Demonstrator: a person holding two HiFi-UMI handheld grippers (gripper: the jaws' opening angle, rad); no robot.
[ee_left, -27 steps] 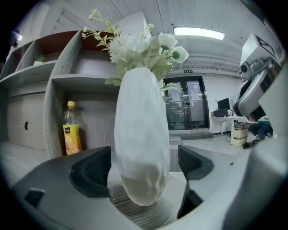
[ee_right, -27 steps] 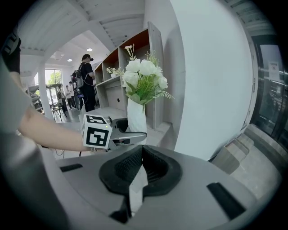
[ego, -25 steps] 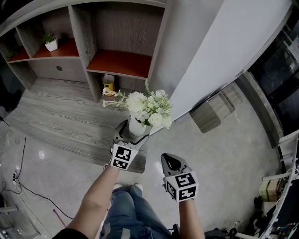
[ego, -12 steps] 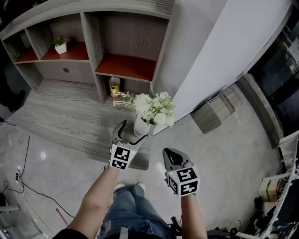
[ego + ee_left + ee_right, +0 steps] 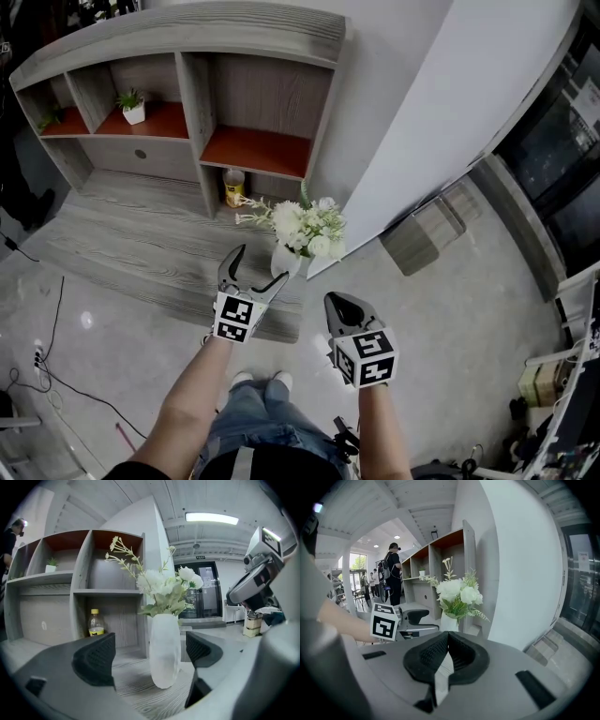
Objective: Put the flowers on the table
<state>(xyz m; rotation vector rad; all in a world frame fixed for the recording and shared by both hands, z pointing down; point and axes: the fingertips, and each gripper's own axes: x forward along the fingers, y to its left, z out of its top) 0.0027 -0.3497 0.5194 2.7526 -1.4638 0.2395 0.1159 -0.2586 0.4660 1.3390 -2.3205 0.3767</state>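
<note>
White and green flowers (image 5: 305,228) in a tall frosted white vase (image 5: 283,259), near the middle of the head view. Standing upright on the low grey wood-grain worktop (image 5: 141,234), close to its right-hand edge. Left tongs (image 5: 261,264) wide open, with the vase in the gap between the jaws and touching neither one. Right tongs (image 5: 332,302) pressed shut on nothing, in the lower middle of the frame, just beside the left. Looks nearly done: flowers down and let go. Left to do, most likely: pulling the open tongs back without bumping the vase.
</note>
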